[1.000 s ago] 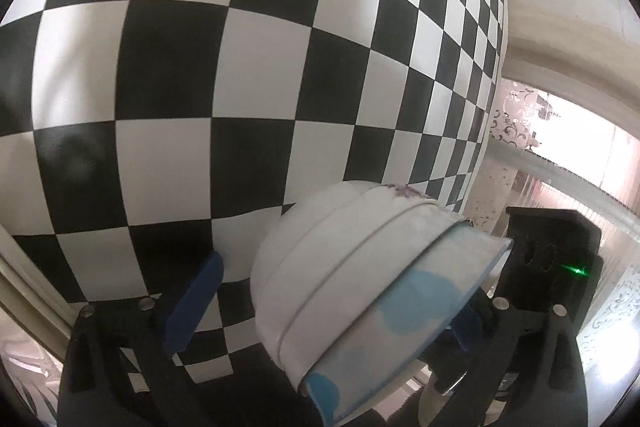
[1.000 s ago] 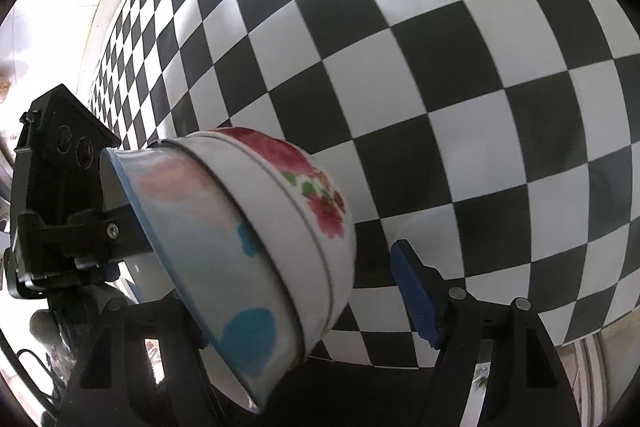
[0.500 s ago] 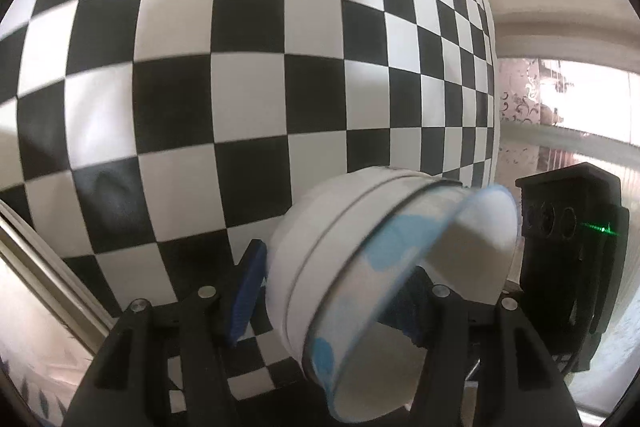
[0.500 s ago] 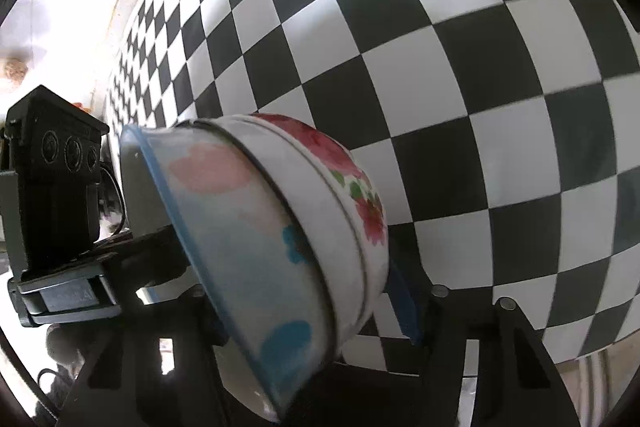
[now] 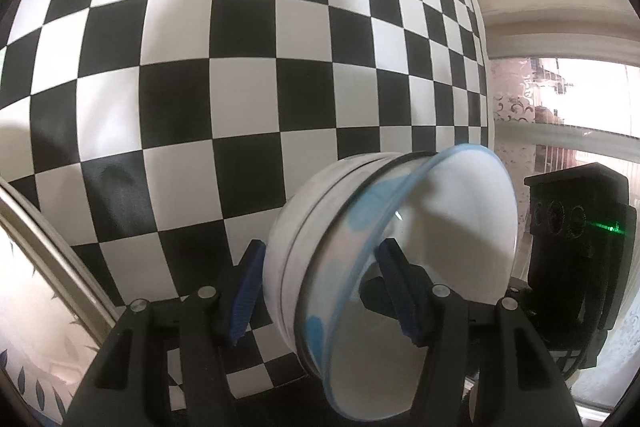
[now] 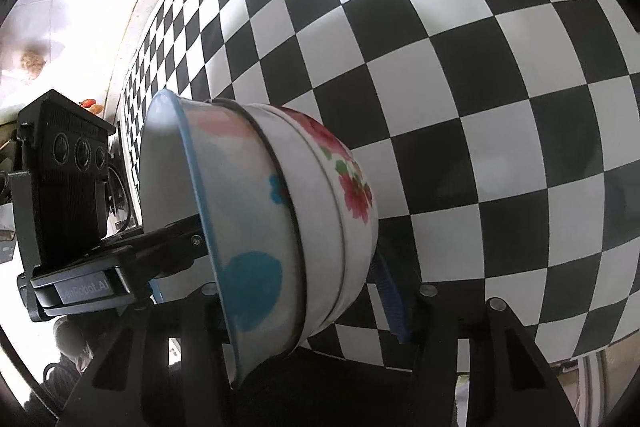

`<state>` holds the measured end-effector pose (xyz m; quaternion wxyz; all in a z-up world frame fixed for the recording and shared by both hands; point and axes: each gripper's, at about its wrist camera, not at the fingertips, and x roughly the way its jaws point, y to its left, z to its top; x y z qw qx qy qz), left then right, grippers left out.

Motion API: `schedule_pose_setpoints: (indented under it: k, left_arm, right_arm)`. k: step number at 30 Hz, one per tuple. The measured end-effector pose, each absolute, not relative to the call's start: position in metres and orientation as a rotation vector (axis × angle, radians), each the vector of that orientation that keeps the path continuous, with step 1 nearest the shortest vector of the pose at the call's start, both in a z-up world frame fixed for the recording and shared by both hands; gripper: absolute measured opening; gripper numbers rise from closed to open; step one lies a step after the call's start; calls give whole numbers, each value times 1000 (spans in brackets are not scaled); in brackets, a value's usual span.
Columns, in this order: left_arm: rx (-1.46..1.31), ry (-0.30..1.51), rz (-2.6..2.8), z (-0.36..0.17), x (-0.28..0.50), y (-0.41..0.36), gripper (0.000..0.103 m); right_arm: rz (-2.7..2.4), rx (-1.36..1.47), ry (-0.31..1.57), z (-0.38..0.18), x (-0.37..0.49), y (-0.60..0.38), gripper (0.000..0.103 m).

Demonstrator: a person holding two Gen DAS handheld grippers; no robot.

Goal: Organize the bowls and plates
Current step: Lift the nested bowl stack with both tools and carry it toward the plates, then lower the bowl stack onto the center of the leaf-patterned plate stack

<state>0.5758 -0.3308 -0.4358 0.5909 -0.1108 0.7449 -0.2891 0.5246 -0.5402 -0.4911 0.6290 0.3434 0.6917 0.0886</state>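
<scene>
left gripper [image 5: 324,291] clamped on the tilted bowl stack [image 5: 360,259], right gripper [image 6: 304,287] closing on the same stack, above the checkered table [image 5: 240,75]

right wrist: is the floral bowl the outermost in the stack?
No. The floral bowl is nested inside a blue-rimmed bowl with blue and pink patches.

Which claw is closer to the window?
Right. The right claw, its jaws closing on the stacked bowls, holds the edge facing the window; the left claw grips the opposite edge, farther away.
</scene>
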Motion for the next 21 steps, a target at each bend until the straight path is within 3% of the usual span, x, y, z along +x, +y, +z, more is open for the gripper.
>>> schedule_pose_setpoints:
  k: [13, 21]
  left_arm:
    - [-289, 1635, -646, -373, 578, -295, 56]
    - [-337, 1588, -577, -352, 583, -222, 56]
  right_arm:
    - [289, 692, 1528, -428, 548, -493, 54]
    - [405, 603, 1529, -402, 570, -422, 54]
